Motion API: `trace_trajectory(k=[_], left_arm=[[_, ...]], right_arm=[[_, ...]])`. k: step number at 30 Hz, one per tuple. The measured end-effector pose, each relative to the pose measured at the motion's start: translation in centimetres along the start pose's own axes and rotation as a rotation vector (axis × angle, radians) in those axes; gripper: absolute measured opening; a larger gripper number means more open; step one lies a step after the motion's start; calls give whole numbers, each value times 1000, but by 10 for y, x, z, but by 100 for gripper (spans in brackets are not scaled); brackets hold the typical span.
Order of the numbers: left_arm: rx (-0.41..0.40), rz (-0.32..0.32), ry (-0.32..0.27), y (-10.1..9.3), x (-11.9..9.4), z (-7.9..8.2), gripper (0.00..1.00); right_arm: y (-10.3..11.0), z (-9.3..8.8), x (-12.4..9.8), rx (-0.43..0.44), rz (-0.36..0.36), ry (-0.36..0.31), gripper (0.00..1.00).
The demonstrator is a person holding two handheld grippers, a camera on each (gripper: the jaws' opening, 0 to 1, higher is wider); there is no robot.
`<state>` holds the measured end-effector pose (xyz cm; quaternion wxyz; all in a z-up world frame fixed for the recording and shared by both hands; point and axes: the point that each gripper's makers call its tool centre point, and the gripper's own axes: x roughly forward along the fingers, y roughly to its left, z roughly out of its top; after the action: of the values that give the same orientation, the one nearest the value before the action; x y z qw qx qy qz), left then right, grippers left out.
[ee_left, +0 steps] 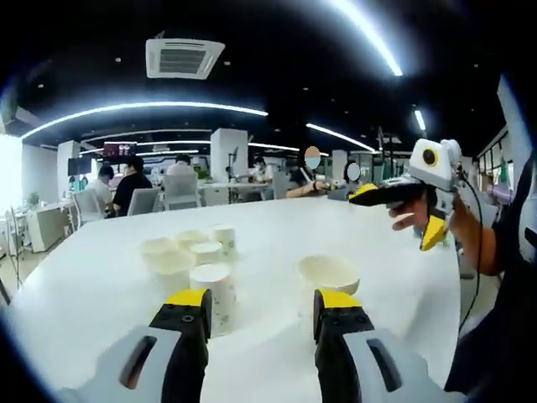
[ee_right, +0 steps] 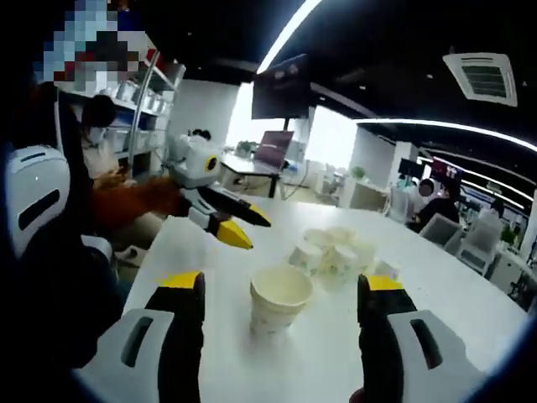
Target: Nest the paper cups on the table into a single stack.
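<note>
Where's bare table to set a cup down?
Free: the far table beyond the lone cup, and the left edge beside the cup cluster. Also the strip between lone cup and cluster. Crowded: the cluster itself, just ahead of the left gripper.

Both views face each other across the table (ee_left: 109, 277), sharing its cups (ee_left: 191, 252).

no legible text anywhere, small print pattern on the paper cups (ee_left: 216, 294) too blurred to read, distant wall screen (ee_left: 120, 151) unreadable
</note>
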<state>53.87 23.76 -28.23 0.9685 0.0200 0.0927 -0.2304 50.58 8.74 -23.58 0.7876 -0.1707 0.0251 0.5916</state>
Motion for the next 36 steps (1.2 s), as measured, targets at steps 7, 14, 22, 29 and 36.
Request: trace_trajectory(k=[7,14,22,29,36], left_arm=[[-44,88,38,21,4,-7,53],[-30,133,82,19,10,-14,58],[-22,168,143,21,24,-28,59],[-21,186,171,36,42,-30,58],[-30,208,176,42,57,-29,57]], right_arm=[[7,7,-15,-69,-20,51,97],[7,5,-23,-75,-41,79,99],[8,4,-32,-77,-54,76,99],[8,1,-39,-74,-67,83,99],[9,-3,-45,-73,-75,95,99]])
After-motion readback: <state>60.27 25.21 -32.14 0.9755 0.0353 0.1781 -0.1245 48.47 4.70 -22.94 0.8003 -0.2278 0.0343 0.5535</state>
